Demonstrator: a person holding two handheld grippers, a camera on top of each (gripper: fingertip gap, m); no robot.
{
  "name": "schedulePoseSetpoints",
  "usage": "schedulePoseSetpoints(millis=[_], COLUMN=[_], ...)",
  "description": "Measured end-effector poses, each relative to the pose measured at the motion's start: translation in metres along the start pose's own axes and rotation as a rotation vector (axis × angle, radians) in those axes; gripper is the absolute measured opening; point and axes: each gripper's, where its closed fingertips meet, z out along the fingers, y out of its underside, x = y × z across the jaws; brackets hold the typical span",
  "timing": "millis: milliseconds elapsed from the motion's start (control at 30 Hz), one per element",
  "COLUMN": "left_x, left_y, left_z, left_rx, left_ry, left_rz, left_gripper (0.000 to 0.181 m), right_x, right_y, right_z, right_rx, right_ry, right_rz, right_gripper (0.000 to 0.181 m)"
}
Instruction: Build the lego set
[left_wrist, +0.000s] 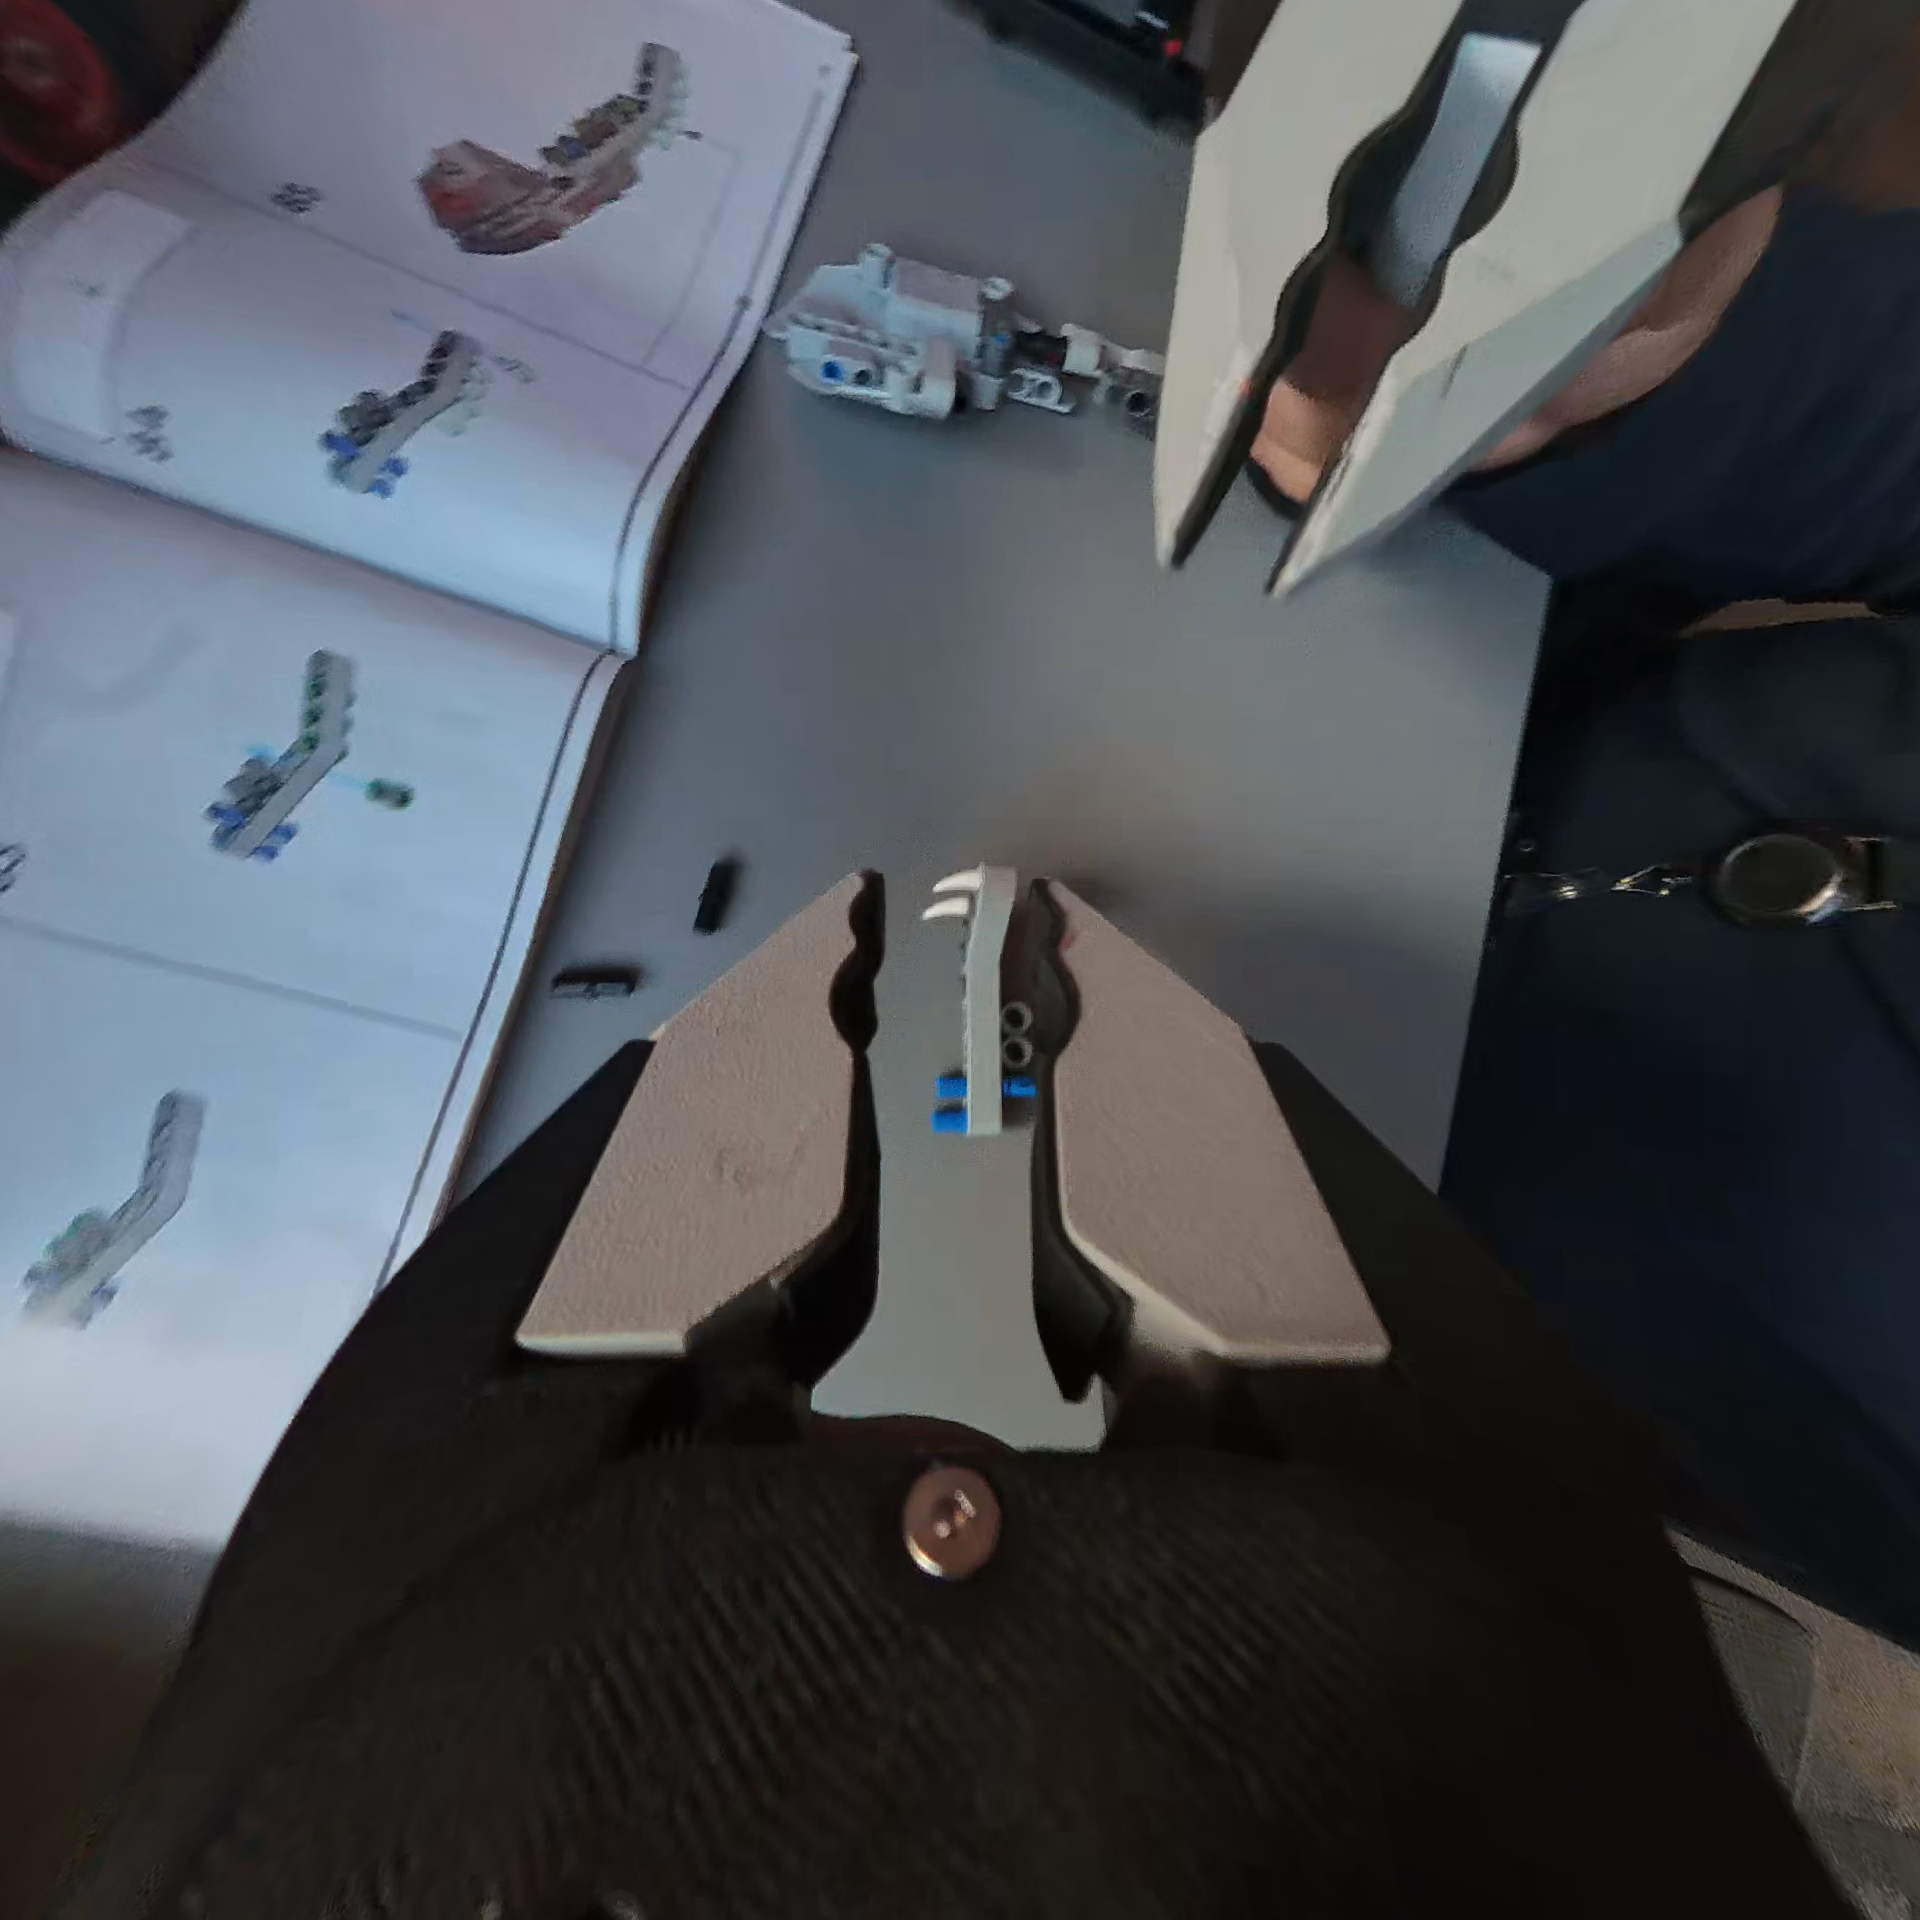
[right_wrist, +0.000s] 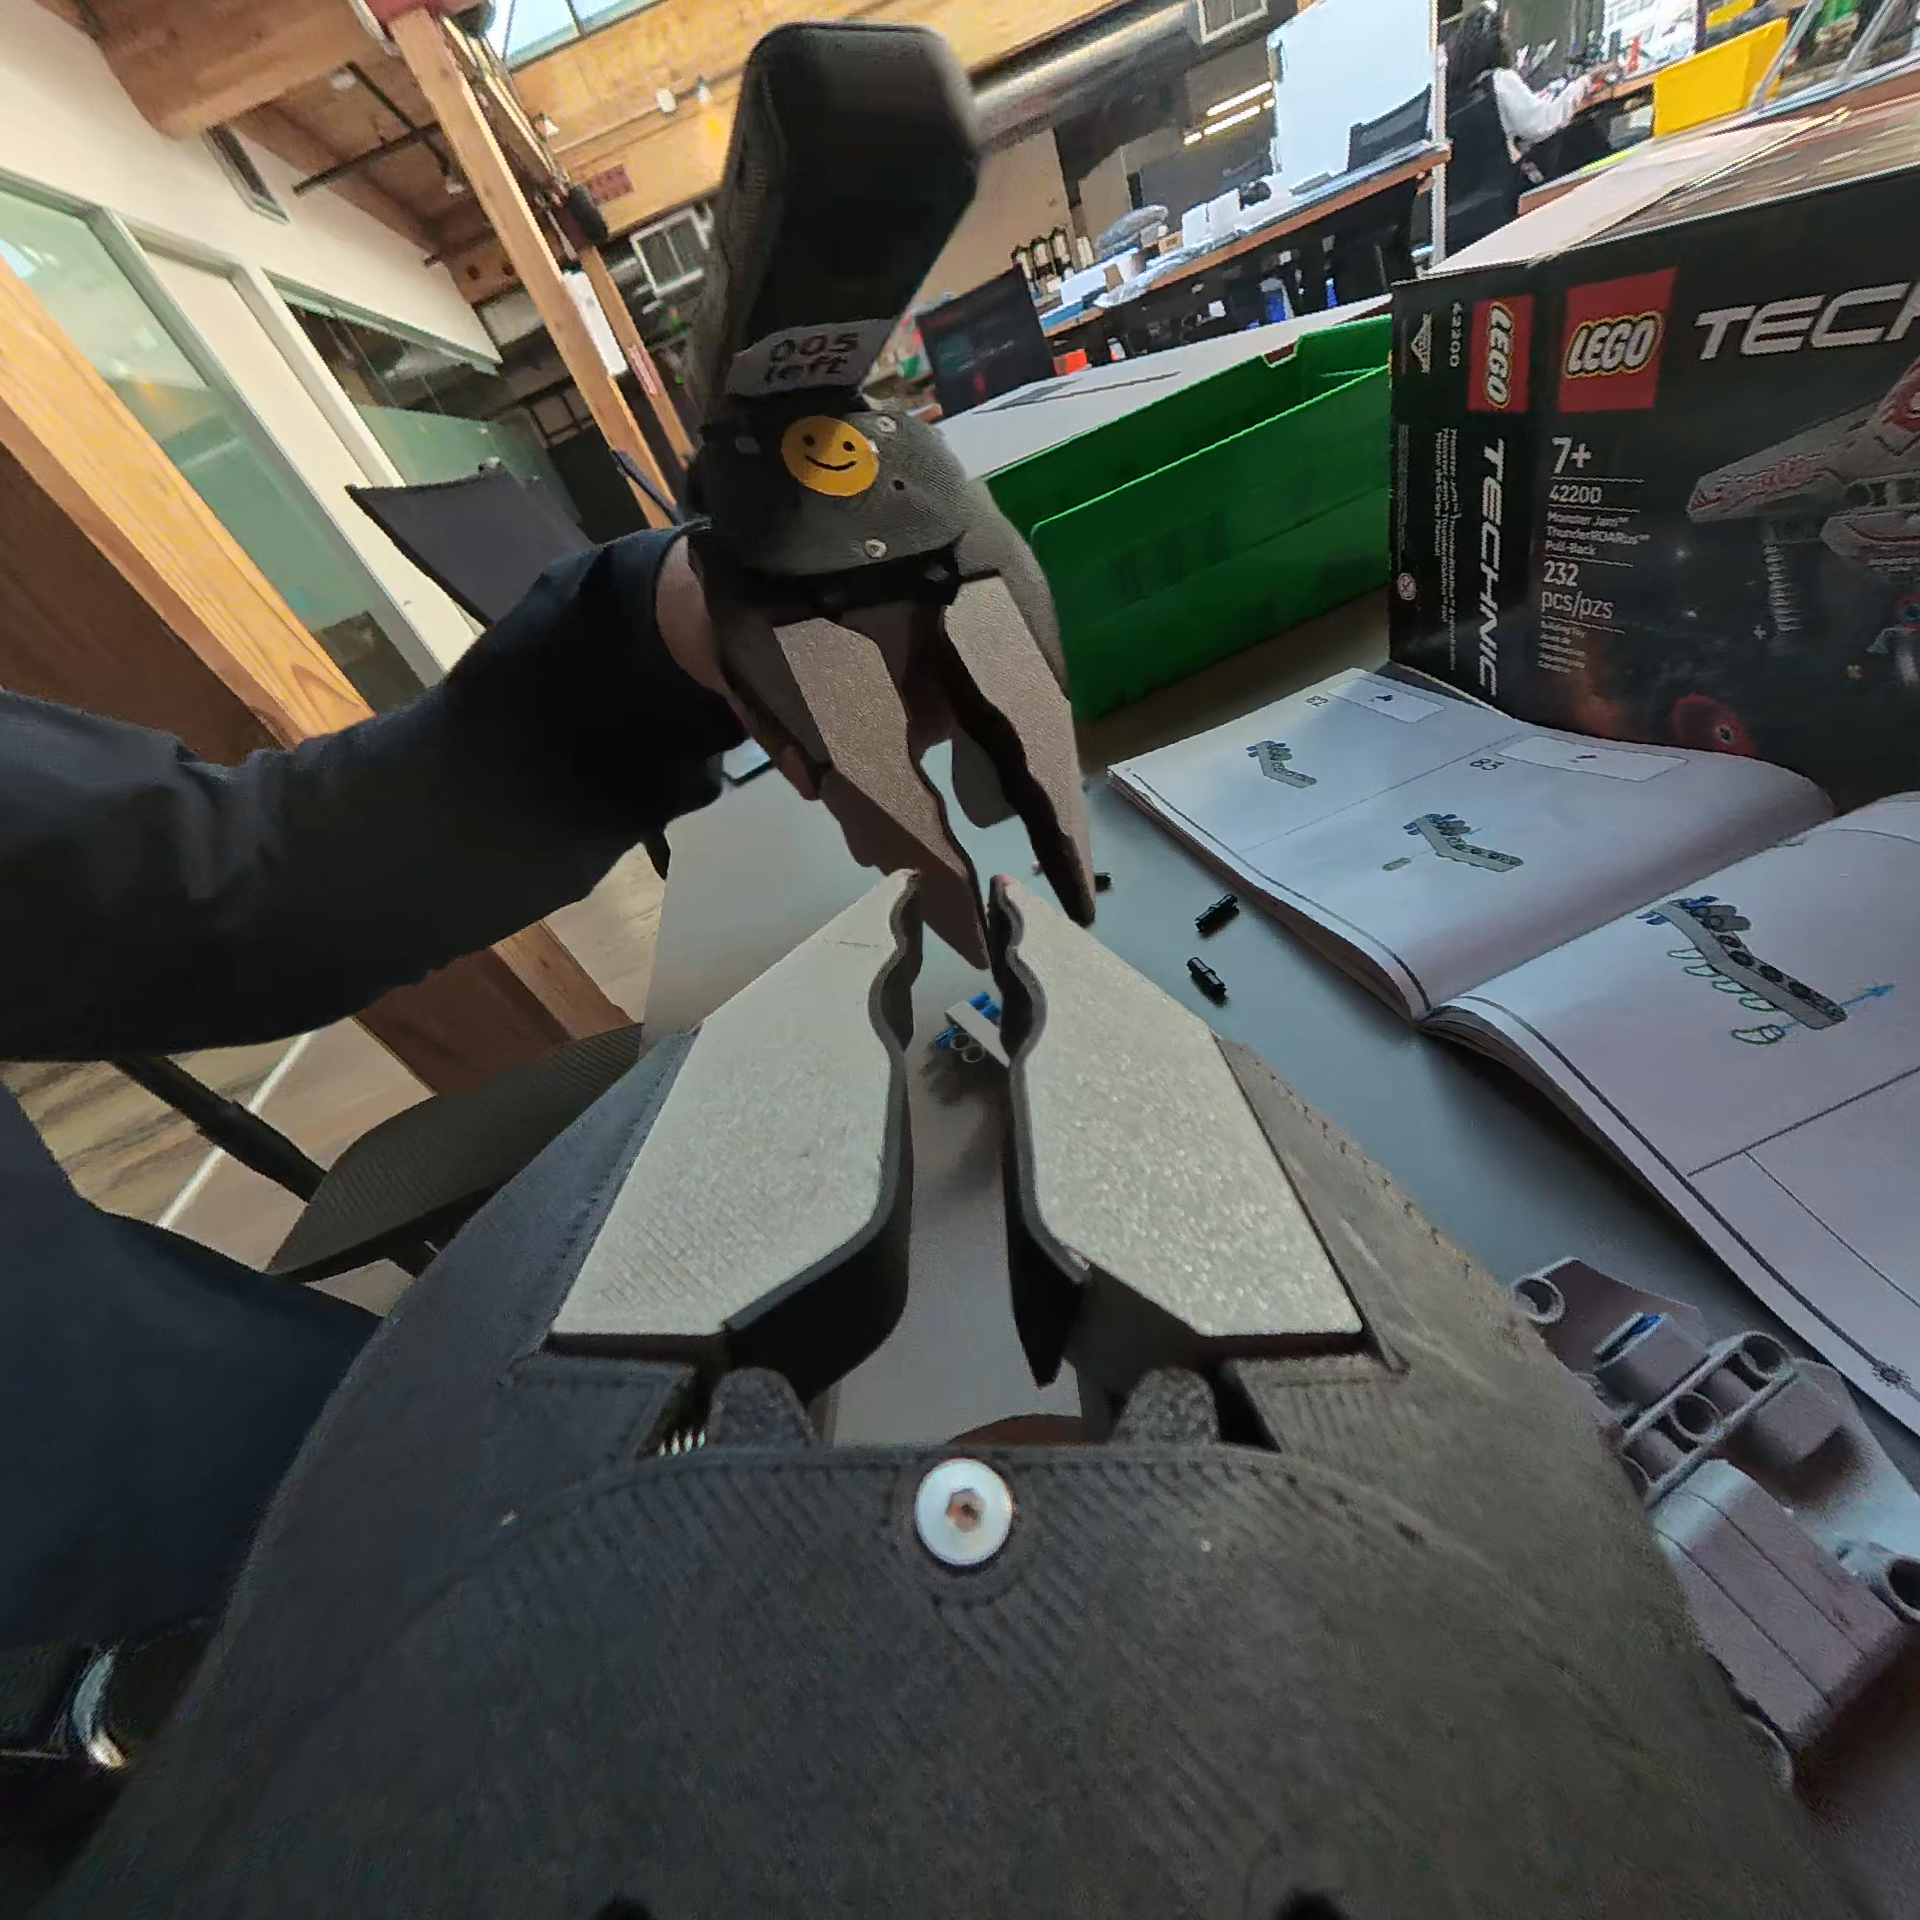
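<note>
A grey beam with white teeth and blue pins (left_wrist: 982, 1008) lies on the dark table; it also shows in the right wrist view (right_wrist: 977, 1029). My left gripper (left_wrist: 956, 885) is open and hovers over the beam, which shows between its fingers. In the right wrist view the left gripper (right_wrist: 1029, 925) points down at the beam. My right gripper (right_wrist: 956, 885) is open a little and empty, and it points at the beam from the other side. It also shows in the left wrist view (left_wrist: 1226, 571).
An open instruction booklet (left_wrist: 312, 520) (right_wrist: 1558, 935) lies beside the beam. Two black pins (left_wrist: 717, 894) (right_wrist: 1216, 912) lie near its edge. A partly built grey assembly (left_wrist: 914, 332) (right_wrist: 1714, 1455) sits on the table. A set box (right_wrist: 1662, 468) and green bins (right_wrist: 1195, 520) stand behind.
</note>
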Motion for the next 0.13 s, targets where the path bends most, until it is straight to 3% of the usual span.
schedulePoseSetpoints(millis=[33, 133], left_x=[-0.004, -0.006], left_y=[0.005, 0.027], left_z=[-0.007, -0.018], left_rx=[0.005, -0.012], left_ry=[-0.039, -0.150], left_rz=[-0.011, -0.028], left_gripper=[0.025, 0.030], right_x=[0.002, 0.005], right_y=[0.000, 0.004], right_z=[0.000, 0.002], right_rx=[-0.002, -0.034], right_ry=[0.013, 0.048], right_rz=[-0.003, -0.046], right_gripper=[0.011, 0.016])
